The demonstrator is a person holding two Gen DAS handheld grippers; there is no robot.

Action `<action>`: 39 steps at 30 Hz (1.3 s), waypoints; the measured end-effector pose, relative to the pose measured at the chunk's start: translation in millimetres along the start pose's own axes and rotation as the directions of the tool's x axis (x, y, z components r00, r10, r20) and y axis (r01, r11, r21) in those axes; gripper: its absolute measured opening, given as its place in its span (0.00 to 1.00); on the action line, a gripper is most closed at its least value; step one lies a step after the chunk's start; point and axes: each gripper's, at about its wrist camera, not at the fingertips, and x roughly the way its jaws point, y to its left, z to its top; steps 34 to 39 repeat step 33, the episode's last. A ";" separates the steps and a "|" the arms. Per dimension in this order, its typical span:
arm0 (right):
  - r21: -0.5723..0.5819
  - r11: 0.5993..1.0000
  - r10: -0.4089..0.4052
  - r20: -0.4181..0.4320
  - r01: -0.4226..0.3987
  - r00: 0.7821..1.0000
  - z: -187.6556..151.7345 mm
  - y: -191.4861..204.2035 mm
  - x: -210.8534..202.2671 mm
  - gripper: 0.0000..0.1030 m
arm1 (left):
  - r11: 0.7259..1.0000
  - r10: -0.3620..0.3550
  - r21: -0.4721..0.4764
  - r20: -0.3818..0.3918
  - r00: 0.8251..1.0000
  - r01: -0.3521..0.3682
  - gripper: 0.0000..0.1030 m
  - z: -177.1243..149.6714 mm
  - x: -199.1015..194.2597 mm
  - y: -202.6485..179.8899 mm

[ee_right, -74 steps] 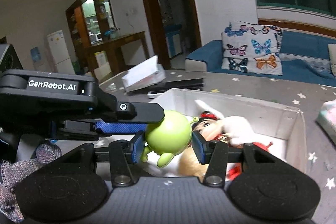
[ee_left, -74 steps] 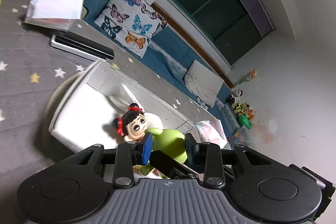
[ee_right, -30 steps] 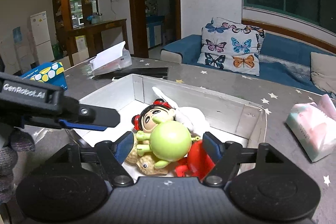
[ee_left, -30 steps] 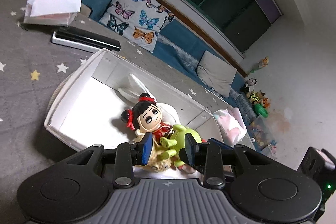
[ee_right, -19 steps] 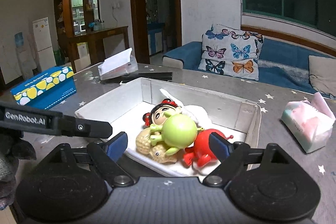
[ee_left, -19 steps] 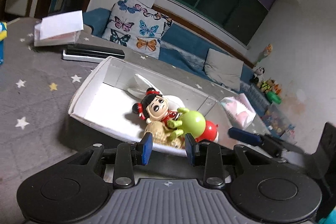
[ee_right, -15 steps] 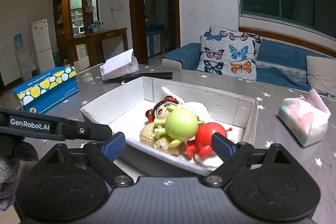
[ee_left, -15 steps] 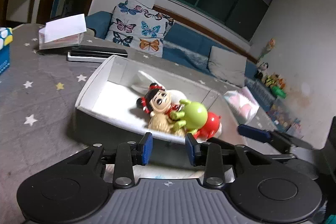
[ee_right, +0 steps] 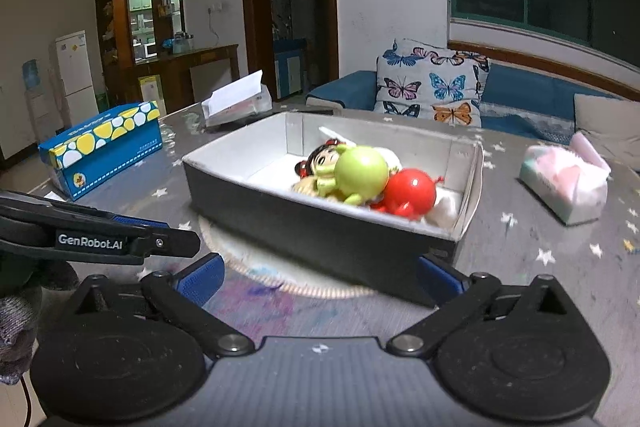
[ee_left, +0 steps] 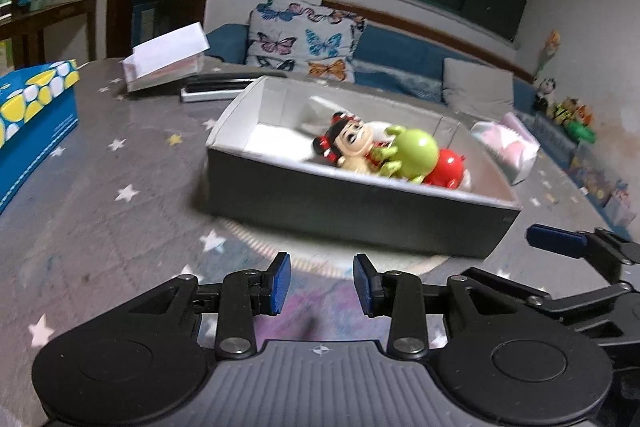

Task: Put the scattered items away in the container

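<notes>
Two handheld grippers hang low over the grey star-patterned tablecloth, both short of the shallow rectangular box with dark outer walls and a white lining. The left gripper has its blue-padded fingers parted by a moderate gap with nothing between them. The right gripper is spread wide, released and empty, with its blue pads far apart.

Inside the box the toys lie piled toward its right end: a black-haired doll figure with red hair ties, a round lime-green figure resting against it, and a glossy red ball-shaped toy touching the green one on the right. A white plush piece shows behind them. The box sits on a pale round mat whose edge shows beneath its near wall.

On the cloth to the left stands a blue tissue box with yellow and white spots. A soft pink-and-white tissue pack lies to the right of the box, well apart from it. Beyond the box are a clear holder with a white sheet and a butterfly-print cushion on the blue sofa.
</notes>
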 end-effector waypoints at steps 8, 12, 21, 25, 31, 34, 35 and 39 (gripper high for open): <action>0.030 1.000 0.004 -0.035 -0.003 0.999 -17.4 5.8 0.6 1.00 | 0.992 0.124 0.039 -0.037 0.992 -0.123 0.36 -14.2 3.9 0.1; 0.047 0.999 0.016 -0.041 -0.014 0.999 -22.6 8.1 0.7 1.00 | 0.992 0.125 0.031 -0.049 0.991 -0.123 0.36 -19.7 3.8 3.1; 0.064 0.998 0.032 -0.053 -0.029 0.998 -28.2 15.6 1.9 1.00 | 0.991 0.129 0.027 -0.051 0.990 -0.128 0.35 -26.1 -0.7 2.2; 0.067 0.997 0.037 -0.052 -0.034 0.998 -30.0 17.5 0.8 1.00 | 0.992 0.125 0.029 -0.051 0.991 -0.124 0.35 -27.7 -2.2 0.1; 0.078 0.997 0.034 -0.049 -0.030 0.998 -33.0 17.1 -1.1 1.00 | 0.994 0.102 0.028 -0.030 0.994 -0.101 0.34 -27.5 -7.1 -3.3; 0.076 0.997 0.034 -0.044 -0.030 0.998 -33.8 17.3 -2.3 1.00 | 0.995 0.095 0.028 -0.019 0.995 -0.095 0.34 -27.1 -8.9 -4.9; 0.076 0.997 0.034 -0.044 -0.030 0.998 -33.8 17.3 -2.3 1.00 | 0.995 0.095 0.028 -0.019 0.995 -0.095 0.34 -27.1 -8.9 -4.9; 0.076 0.997 0.034 -0.044 -0.030 0.998 -33.8 17.3 -2.3 1.00 | 0.995 0.095 0.028 -0.019 0.995 -0.095 0.34 -27.1 -8.9 -4.9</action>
